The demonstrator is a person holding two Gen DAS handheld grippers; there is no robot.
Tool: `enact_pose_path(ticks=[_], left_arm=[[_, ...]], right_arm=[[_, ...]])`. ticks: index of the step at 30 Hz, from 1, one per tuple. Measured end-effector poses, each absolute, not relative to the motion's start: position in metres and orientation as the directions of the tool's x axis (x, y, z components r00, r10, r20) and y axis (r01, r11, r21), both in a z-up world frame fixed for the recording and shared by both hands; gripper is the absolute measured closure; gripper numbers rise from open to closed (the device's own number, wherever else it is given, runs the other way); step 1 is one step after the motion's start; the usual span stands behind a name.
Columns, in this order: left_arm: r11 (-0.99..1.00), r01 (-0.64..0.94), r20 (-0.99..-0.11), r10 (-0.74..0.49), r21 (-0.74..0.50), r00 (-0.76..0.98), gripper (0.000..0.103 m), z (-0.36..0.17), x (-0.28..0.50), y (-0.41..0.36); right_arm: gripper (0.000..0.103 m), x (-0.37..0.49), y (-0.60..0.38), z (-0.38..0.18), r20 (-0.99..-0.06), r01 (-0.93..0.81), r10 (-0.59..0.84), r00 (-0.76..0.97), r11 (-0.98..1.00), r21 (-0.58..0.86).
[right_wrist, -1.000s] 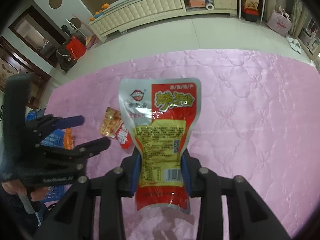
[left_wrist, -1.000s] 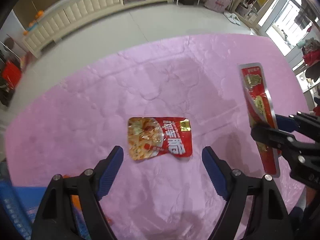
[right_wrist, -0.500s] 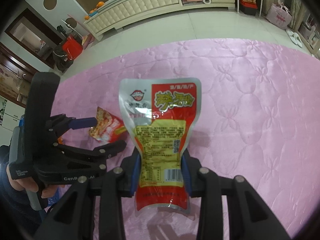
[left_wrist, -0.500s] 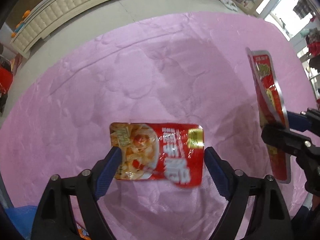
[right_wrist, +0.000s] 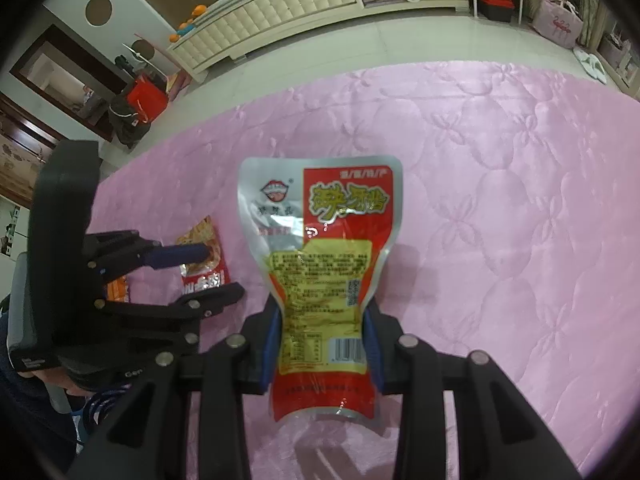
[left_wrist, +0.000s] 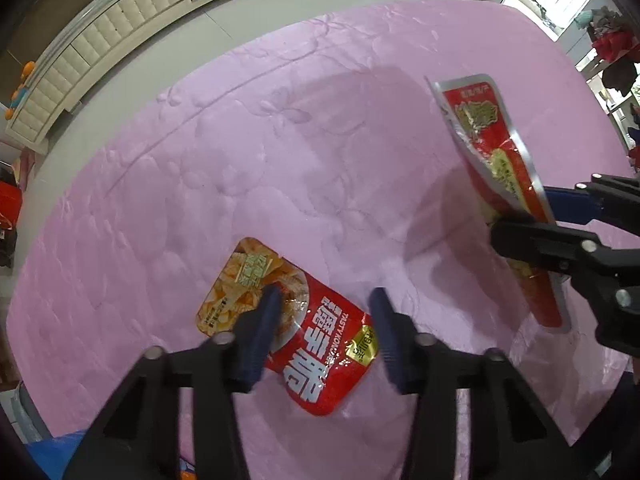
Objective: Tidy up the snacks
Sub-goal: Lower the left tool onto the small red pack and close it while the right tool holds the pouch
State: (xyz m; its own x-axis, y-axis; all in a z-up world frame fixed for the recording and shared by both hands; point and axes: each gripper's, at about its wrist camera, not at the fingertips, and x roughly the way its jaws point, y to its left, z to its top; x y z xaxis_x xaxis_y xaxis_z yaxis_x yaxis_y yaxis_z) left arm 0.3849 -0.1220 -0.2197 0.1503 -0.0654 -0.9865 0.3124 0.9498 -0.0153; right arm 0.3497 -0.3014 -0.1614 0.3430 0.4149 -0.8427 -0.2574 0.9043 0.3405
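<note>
A small red snack packet (left_wrist: pixel 288 320) with a food picture lies flat on the pink quilted cloth (left_wrist: pixel 280 140). My left gripper (left_wrist: pixel 324 300) is open and low over it, its fingers narrowed and straddling the packet, one fingertip on its picture end. The packet also shows in the right wrist view (right_wrist: pixel 202 256), between the left gripper's fingers (right_wrist: pixel 212 272). My right gripper (right_wrist: pixel 320 332) is shut on a tall silver-and-red snack pouch (right_wrist: pixel 320 248), held upright above the cloth. The pouch shows edge-on in the left wrist view (left_wrist: pixel 496 168).
A blue basket (right_wrist: pixel 100 404) with an orange packet (right_wrist: pixel 118 290) sits at the cloth's left edge, mostly hidden by the left gripper. Beyond the cloth are tiled floor, a cream cabinet (right_wrist: pixel 280 12) and a red bag (right_wrist: pixel 146 98).
My left gripper has dropped onto the small red packet and its fingers have narrowed around it; the packet now lies turned diagonally. The right gripper keeps holding the pouch in place.
</note>
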Motion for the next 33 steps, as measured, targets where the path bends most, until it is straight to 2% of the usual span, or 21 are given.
enact_pose_path(ticks=[1,2,3,11,13,14,15,16,17,19,21,23,28,33], left_arm=[[0.951,0.309,-0.987,-0.062,-0.013,0.150,0.078,-0.220,0.384,-0.121],[0.955,0.295,-0.987,-0.056,-0.010,0.149,0.096,-0.219,0.384,-0.120],[0.961,0.276,-0.989,-0.057,-0.016,0.140,0.101,-0.221,0.384,-0.114],[0.977,0.201,-0.980,-0.108,-0.073,0.165,0.103,-0.220,0.367,-0.099],[0.973,0.206,-0.976,-0.138,-0.103,0.166,0.097,-0.215,0.360,-0.093],[0.971,0.218,-0.975,-0.137,-0.098,0.174,0.079,-0.211,0.358,-0.091],[0.970,0.229,-0.974,-0.125,-0.080,0.191,0.050,-0.206,0.355,-0.091],[0.968,0.242,-0.969,-0.115,-0.061,0.217,0.040,-0.199,0.353,-0.089],[0.966,0.254,-0.966,-0.118,-0.057,0.230,0.037,-0.188,0.351,-0.087],[0.958,0.279,-0.963,-0.134,-0.066,0.233,0.036,-0.178,0.347,-0.089],[0.949,0.310,-0.963,-0.136,-0.060,0.231,0.030,-0.173,0.344,-0.090],[0.940,0.340,-0.970,-0.108,-0.029,0.219,0.027,-0.174,0.345,-0.090],[0.923,0.384,-0.986,-0.039,0.027,0.163,0.027,-0.189,0.350,-0.092],[0.880,0.474,-0.989,-0.039,0.034,0.143,0.027,-0.207,0.346,-0.108]], right_arm=[[0.062,0.348,-0.300,-0.162,-0.842,-0.258,0.418,0.342,0.903,0.343],[0.062,0.346,-0.299,-0.162,-0.841,-0.261,0.421,0.340,0.901,0.346],[0.062,0.345,-0.299,-0.162,-0.840,-0.263,0.423,0.339,0.900,0.347],[0.062,0.340,-0.300,-0.158,-0.837,-0.285,0.431,0.336,0.894,0.346],[0.062,0.338,-0.301,-0.156,-0.837,-0.289,0.431,0.338,0.894,0.343],[0.062,0.338,-0.301,-0.155,-0.836,-0.291,0.431,0.338,0.893,0.343],[0.062,0.338,-0.300,-0.154,-0.836,-0.294,0.431,0.339,0.893,0.342],[0.062,0.337,-0.300,-0.153,-0.835,-0.298,0.431,0.342,0.893,0.338],[0.062,0.336,-0.300,-0.152,-0.836,-0.300,0.429,0.344,0.893,0.335],[0.062,0.334,-0.300,-0.151,-0.834,-0.307,0.428,0.347,0.893,0.330],[0.062,0.332,-0.302,-0.150,-0.832,-0.312,0.431,0.348,0.891,0.331],[0.062,0.332,-0.302,-0.150,-0.831,-0.313,0.435,0.348,0.889,0.334],[0.062,0.330,-0.301,-0.152,-0.830,-0.322,0.444,0.338,0.883,0.341],[0.062,0.328,-0.299,-0.153,-0.832,-0.346,0.443,0.335,0.879,0.328]])
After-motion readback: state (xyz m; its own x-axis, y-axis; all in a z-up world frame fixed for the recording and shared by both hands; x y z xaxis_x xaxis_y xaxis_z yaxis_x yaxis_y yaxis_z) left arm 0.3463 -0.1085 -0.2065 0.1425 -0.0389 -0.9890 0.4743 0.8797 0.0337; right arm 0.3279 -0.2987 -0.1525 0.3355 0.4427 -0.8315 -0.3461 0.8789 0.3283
